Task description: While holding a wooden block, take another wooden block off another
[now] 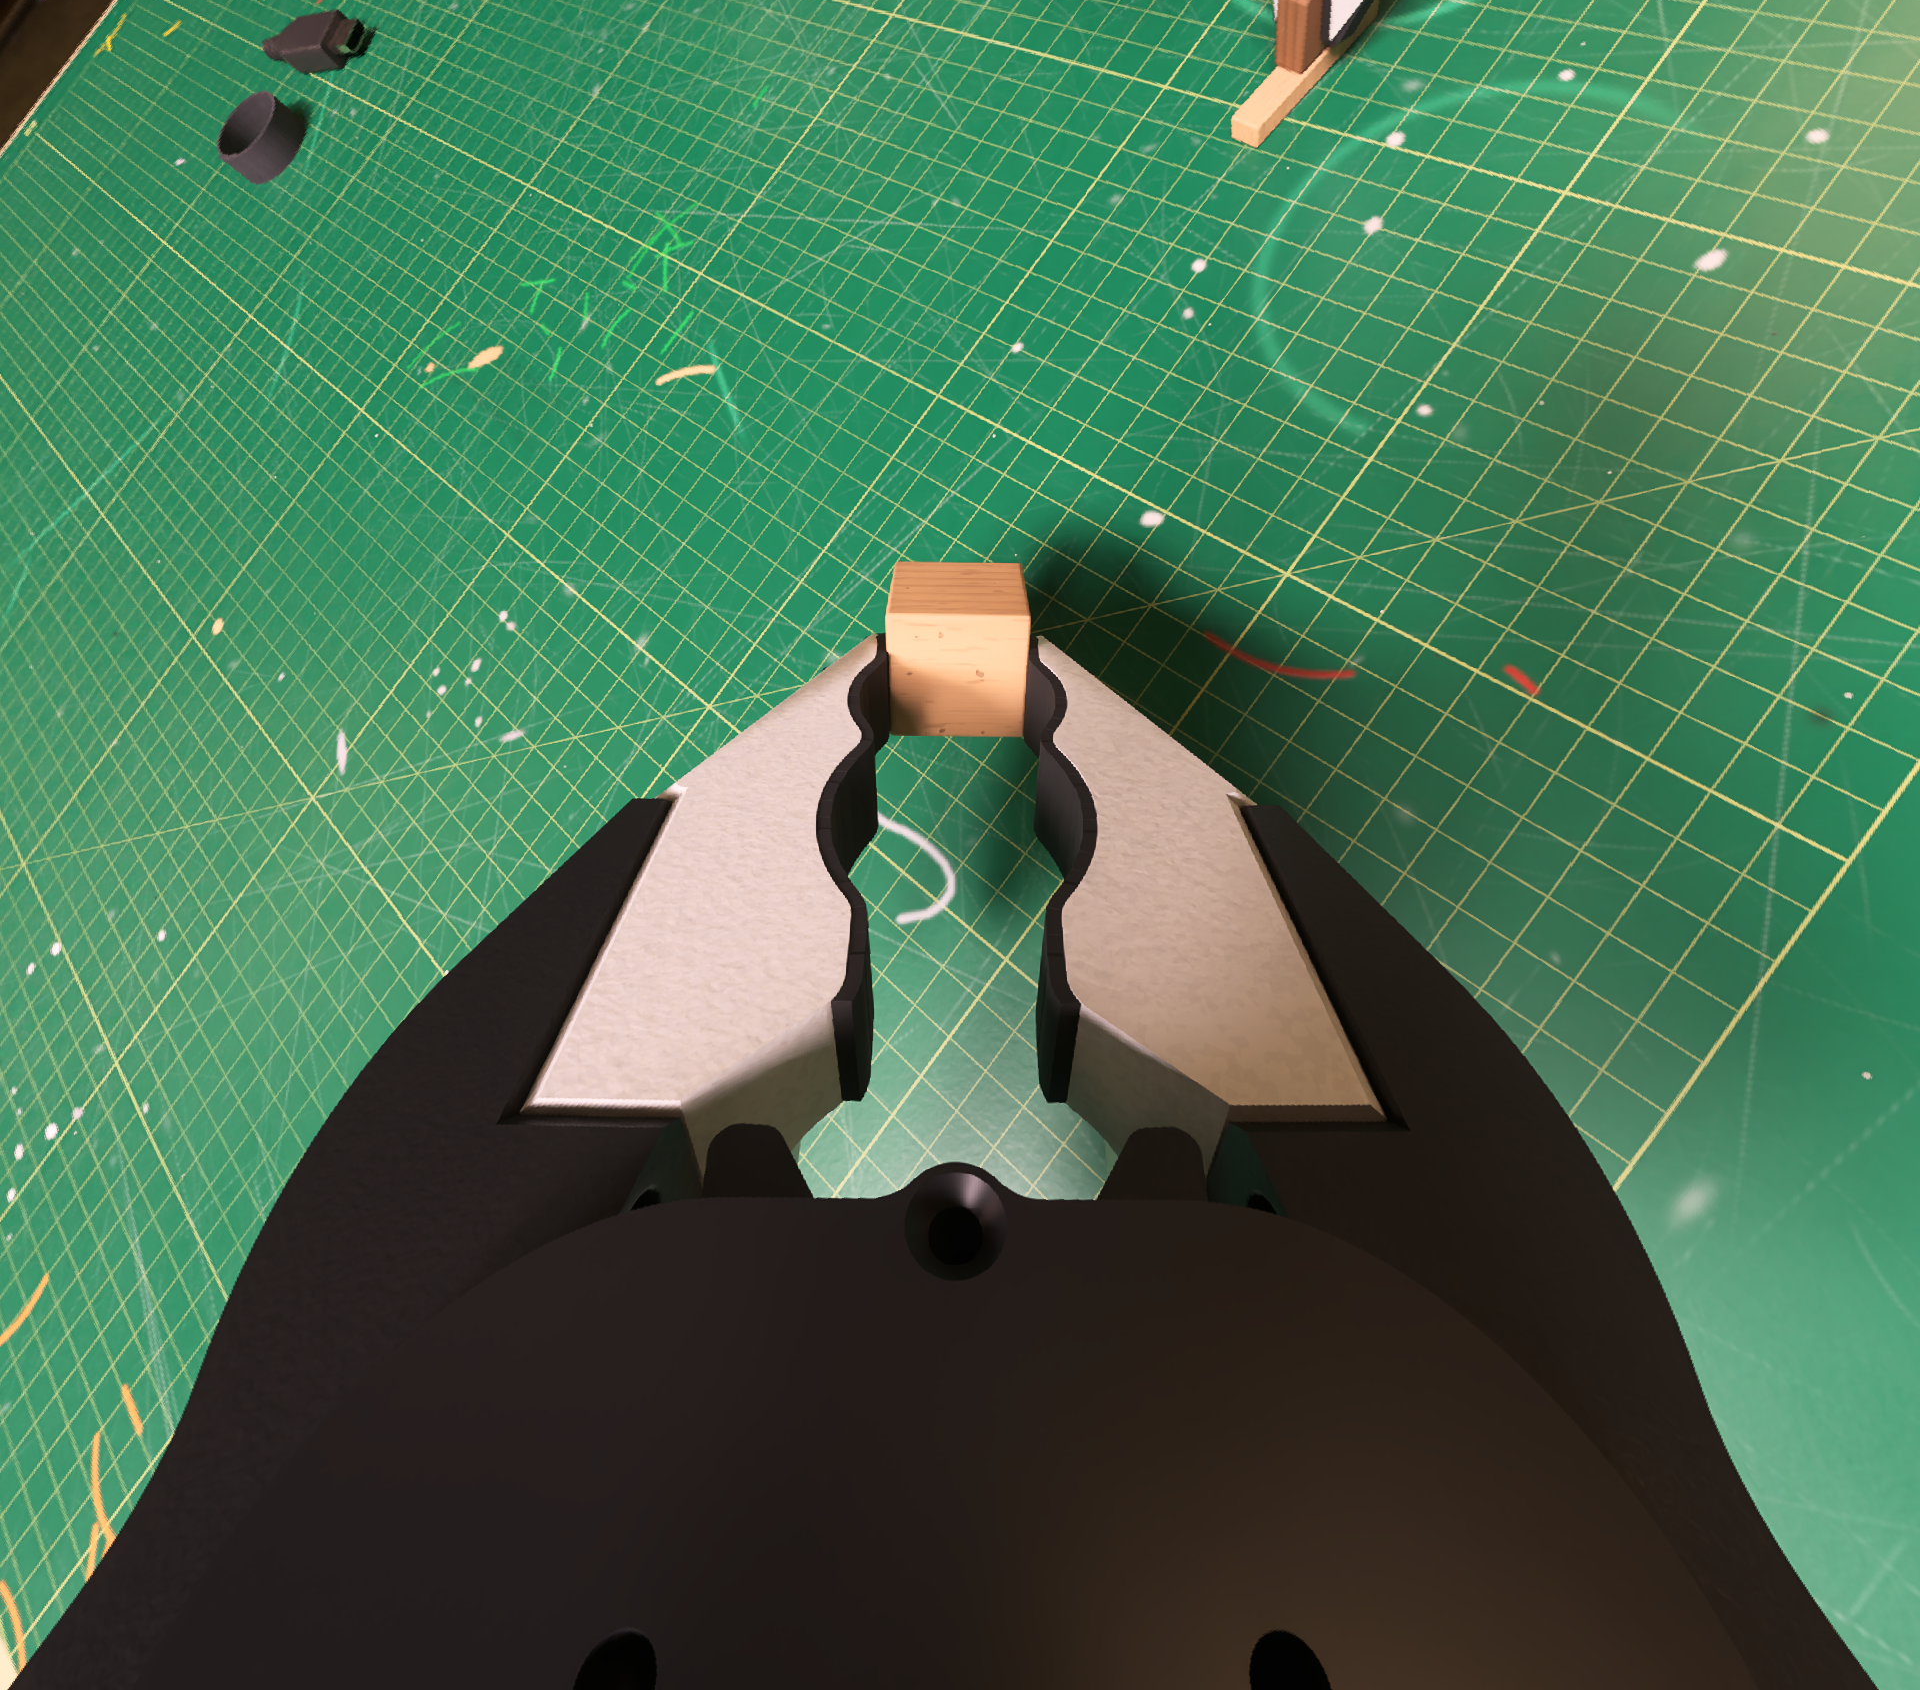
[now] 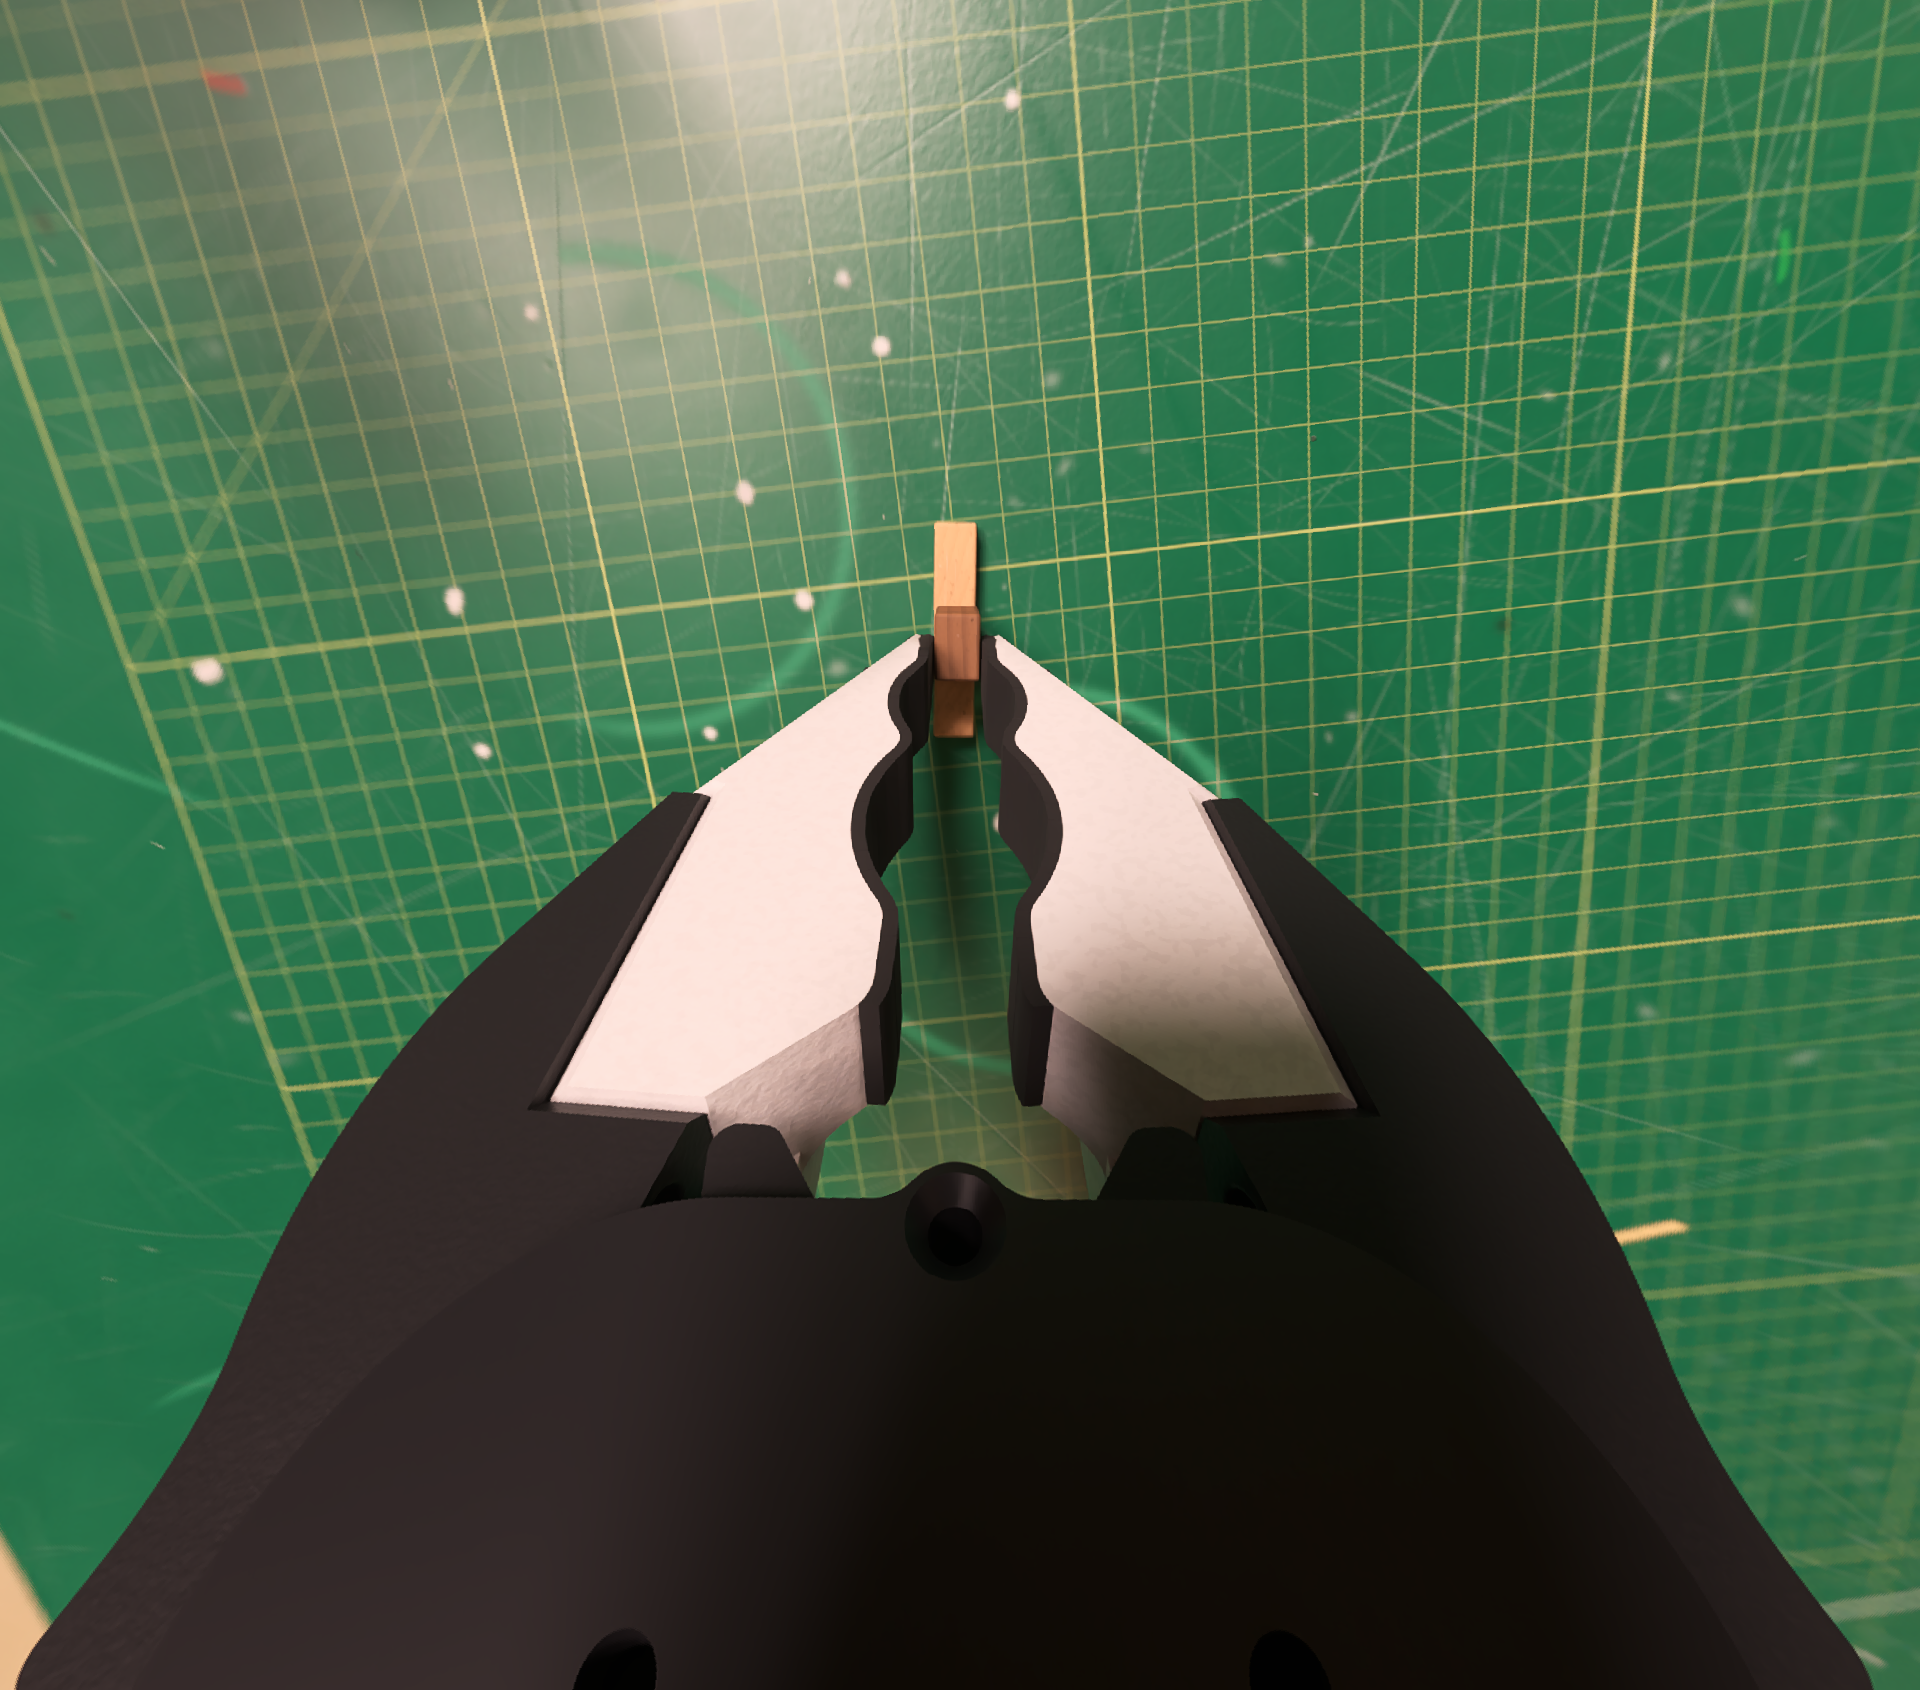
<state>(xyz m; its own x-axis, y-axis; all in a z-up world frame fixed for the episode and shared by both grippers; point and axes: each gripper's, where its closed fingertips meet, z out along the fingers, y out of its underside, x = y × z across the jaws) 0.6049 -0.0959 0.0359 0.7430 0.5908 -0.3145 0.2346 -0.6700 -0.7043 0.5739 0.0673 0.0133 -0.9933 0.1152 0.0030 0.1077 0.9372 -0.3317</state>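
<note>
My left gripper [image 1: 956, 679] is shut on a pale wooden cube [image 1: 956, 653] and holds it above the green cutting mat [image 1: 727, 393]. At the top right of the left wrist view, my right gripper [image 1: 1317, 14] points down at a thin, darker wooden block [image 1: 1301, 14] that stands upright on a long pale wooden block [image 1: 1280, 105] lying on the mat. In the right wrist view, my right gripper [image 2: 956, 653] has its fingertips closed on the sides of the darker block [image 2: 956, 641]. The pale block [image 2: 954, 562] lies under it and sticks out beyond it.
A short black ring [image 1: 260, 136] and a small dark part [image 1: 317, 42] lie at the far left of the mat. The mat's edge [image 1: 114, 19] runs along the upper left, with a dark drop beyond it.
</note>
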